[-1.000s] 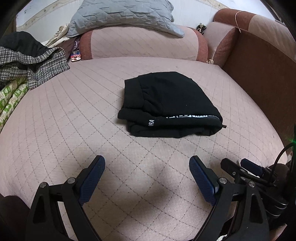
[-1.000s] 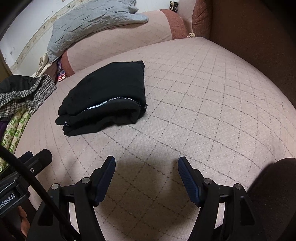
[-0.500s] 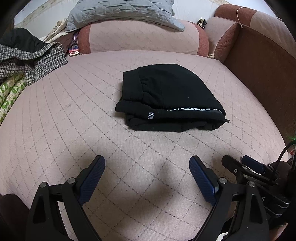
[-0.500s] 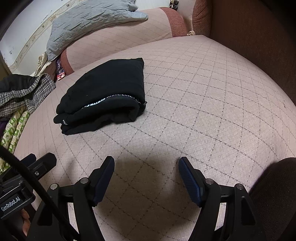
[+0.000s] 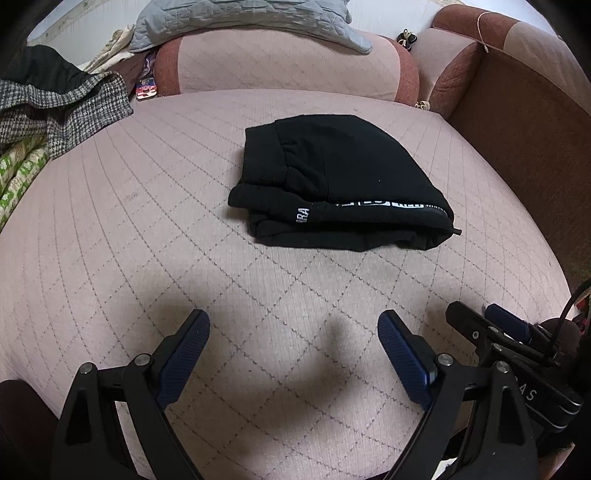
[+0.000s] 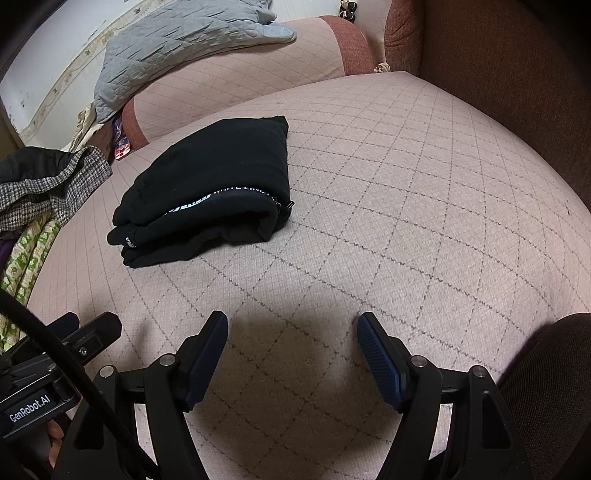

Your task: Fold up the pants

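Note:
Black pants with a white lettered side stripe lie folded into a compact stack on the pink quilted sofa seat. They also show in the right wrist view, up and to the left. My left gripper is open and empty, hovering over the seat well short of the pants. My right gripper is open and empty, also over bare seat, to the right of the pants. The right gripper's body shows at the left wrist view's lower right.
A grey quilted blanket lies on the pink back cushion. A houndstooth garment and green patterned cloth lie at the left. The brown sofa arm rises on the right.
Both grippers drew back slightly from the pants and stayed open. The pants have not moved.

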A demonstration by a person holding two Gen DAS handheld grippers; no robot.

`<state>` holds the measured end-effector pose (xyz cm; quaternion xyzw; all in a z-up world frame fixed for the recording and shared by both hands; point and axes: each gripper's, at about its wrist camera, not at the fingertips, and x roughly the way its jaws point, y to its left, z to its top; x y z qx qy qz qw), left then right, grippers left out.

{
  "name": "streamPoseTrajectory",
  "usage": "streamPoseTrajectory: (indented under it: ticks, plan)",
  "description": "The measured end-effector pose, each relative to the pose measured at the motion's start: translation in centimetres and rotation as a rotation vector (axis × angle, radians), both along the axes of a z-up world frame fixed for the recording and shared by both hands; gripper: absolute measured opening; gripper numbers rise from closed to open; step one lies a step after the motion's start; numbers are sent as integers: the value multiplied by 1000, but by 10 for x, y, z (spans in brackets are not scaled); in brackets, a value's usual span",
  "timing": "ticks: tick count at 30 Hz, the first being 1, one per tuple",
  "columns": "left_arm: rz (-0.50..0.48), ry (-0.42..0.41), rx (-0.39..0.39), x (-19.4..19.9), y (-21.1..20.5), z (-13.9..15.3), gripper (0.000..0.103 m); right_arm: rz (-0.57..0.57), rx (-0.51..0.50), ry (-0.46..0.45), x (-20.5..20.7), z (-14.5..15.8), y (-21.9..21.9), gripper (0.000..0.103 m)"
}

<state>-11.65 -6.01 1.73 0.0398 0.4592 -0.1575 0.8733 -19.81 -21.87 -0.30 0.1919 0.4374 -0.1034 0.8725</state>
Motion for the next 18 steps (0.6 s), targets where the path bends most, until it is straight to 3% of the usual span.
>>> streamPoseTrajectory:
  ticks: [18]
  plan:
    - [1,38,3,3,1,-11,92,-13,-3,-20,-3,0,2,80]
